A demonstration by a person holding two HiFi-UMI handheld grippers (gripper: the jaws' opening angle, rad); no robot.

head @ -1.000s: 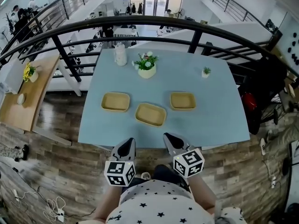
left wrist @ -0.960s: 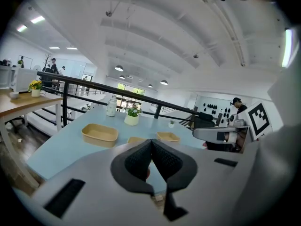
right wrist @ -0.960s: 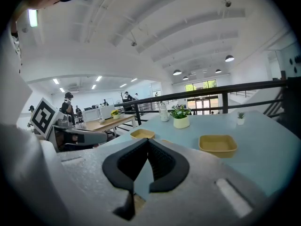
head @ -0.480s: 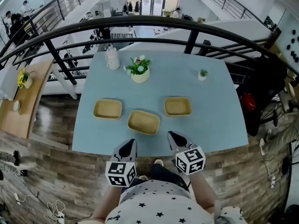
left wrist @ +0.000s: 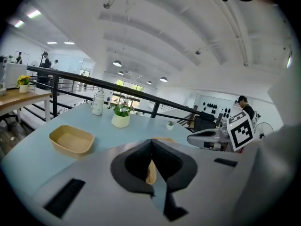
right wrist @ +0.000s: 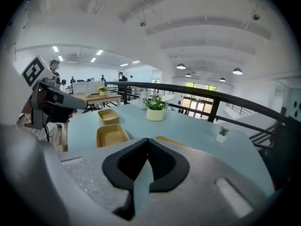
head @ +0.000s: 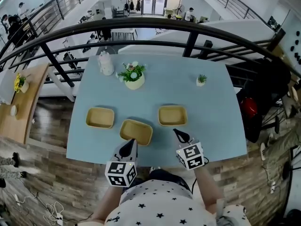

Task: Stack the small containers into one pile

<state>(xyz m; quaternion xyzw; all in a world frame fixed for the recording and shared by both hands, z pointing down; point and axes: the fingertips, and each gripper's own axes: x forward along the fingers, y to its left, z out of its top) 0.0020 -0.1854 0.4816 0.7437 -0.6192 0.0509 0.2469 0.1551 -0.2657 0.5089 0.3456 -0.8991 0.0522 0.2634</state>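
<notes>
Three shallow tan containers lie apart on the pale blue table: a left container, a middle container nearest me, and a right container. My left gripper hovers just short of the middle container's near edge, jaws shut and empty. My right gripper sits just in front of the right container, also shut with nothing in it. In the left gripper view the left container lies ahead to the left. In the right gripper view the middle container and the left container lie to the left.
A white pot of flowers, a white bottle and a tiny potted plant stand along the table's far side. A black railing runs behind the table. A wooden side table stands off to the left.
Both grippers have moved forward over the table's near edge, toward the containers. The right one has advanced further, close to the right container. The containers have not moved on the table.
</notes>
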